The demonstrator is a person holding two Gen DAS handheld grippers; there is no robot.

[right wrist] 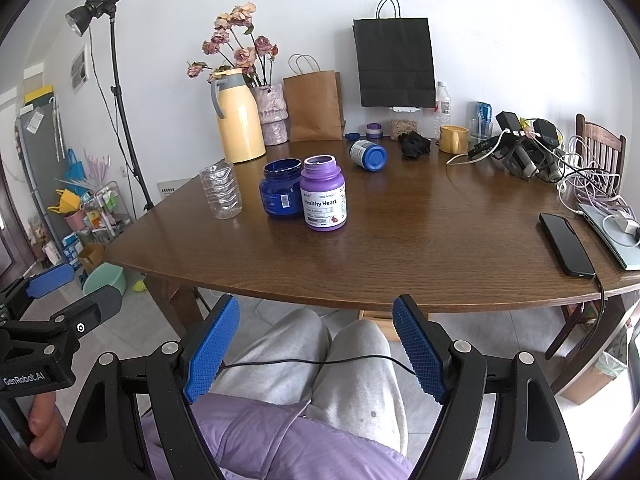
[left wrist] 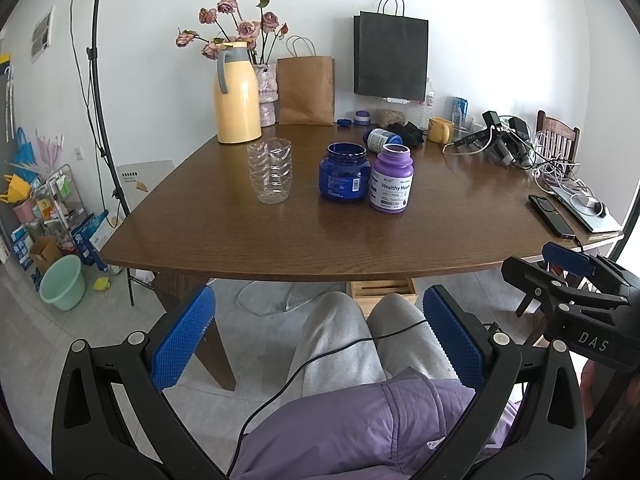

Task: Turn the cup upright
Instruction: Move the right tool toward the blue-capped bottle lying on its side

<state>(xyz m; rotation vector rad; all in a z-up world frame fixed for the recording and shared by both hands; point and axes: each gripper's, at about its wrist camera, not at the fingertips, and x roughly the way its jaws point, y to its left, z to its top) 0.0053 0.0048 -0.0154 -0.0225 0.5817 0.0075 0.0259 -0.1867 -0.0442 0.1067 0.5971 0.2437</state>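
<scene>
From the left wrist camera, the left gripper point(left wrist: 318, 336) hangs below the table point(left wrist: 280, 236) edge over a person's grey-trousered lap, its blue-padded jaws spread wide with nothing between them. The clear ribbed cup point(left wrist: 271, 171) stands on the table to the left of the blue jar point(left wrist: 344, 172); being transparent, which end is up is hard to make out. A purple bottle point(left wrist: 391, 179) touches the blue jar's right side and reads "Healthy Heart"; its smaller print is too fine to read. Behind the blue jar a white bottle with a blue cap point(left wrist: 380, 139) lies on its side, partly hidden. The right gripper point(left wrist: 572, 276) enters at the right edge, marked "DAS", cut off by the frame.

From the right wrist camera, the right gripper point(right wrist: 316, 344) also hangs over the lap, jaws wide apart and empty. The cup point(right wrist: 221, 190) again sits left of the blue jar point(right wrist: 281, 190), apart from it. This view shows the jar's barcode label, and the tipped bottle point(right wrist: 368, 154) in full, well behind the purple bottle point(right wrist: 323, 194). The left gripper point(right wrist: 52, 300) shows at the left edge, lettered "GenRobot.AI", with fingertips of a hand point(right wrist: 40, 428) beneath it.
</scene>
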